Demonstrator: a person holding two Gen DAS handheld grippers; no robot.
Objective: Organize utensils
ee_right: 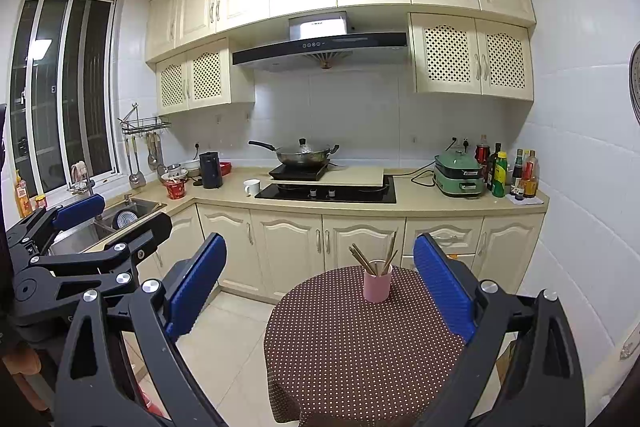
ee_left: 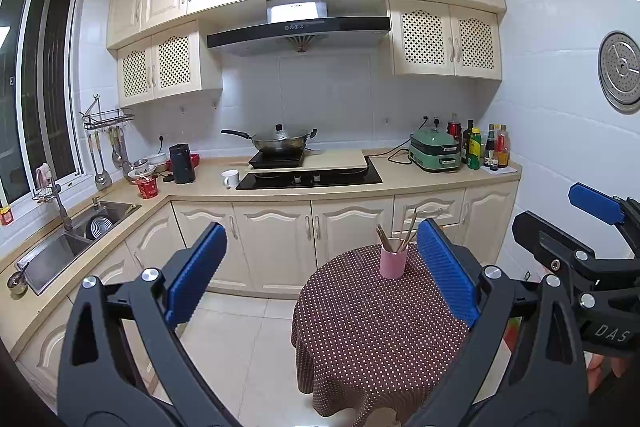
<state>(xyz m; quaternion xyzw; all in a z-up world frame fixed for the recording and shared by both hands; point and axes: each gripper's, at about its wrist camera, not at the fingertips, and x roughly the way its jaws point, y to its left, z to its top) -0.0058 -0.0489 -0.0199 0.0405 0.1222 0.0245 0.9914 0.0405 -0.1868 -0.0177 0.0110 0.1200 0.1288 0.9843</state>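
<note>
A pink cup (ee_left: 393,262) (ee_right: 377,286) stands upright near the far edge of a round table covered with a brown dotted cloth (ee_left: 360,331) (ee_right: 352,347). Several chopsticks (ee_left: 408,233) (ee_right: 362,259) lean inside it. My left gripper (ee_left: 322,267) is open and empty, held in the air short of the table, with the cup just inside its right finger. My right gripper (ee_right: 320,279) is also open and empty, and the cup shows between its fingers. Each gripper appears at the edge of the other's view: the right gripper (ee_left: 546,209) and the left gripper (ee_right: 120,217).
Behind the table runs an L-shaped counter (ee_left: 420,183) with a wok (ee_left: 280,141), a white mug (ee_left: 231,179), a green cooker (ee_left: 436,151) and several bottles (ee_left: 480,147). A sink (ee_left: 72,239) sits at the left. Pale floor tiles (ee_left: 240,331) lie left of the table.
</note>
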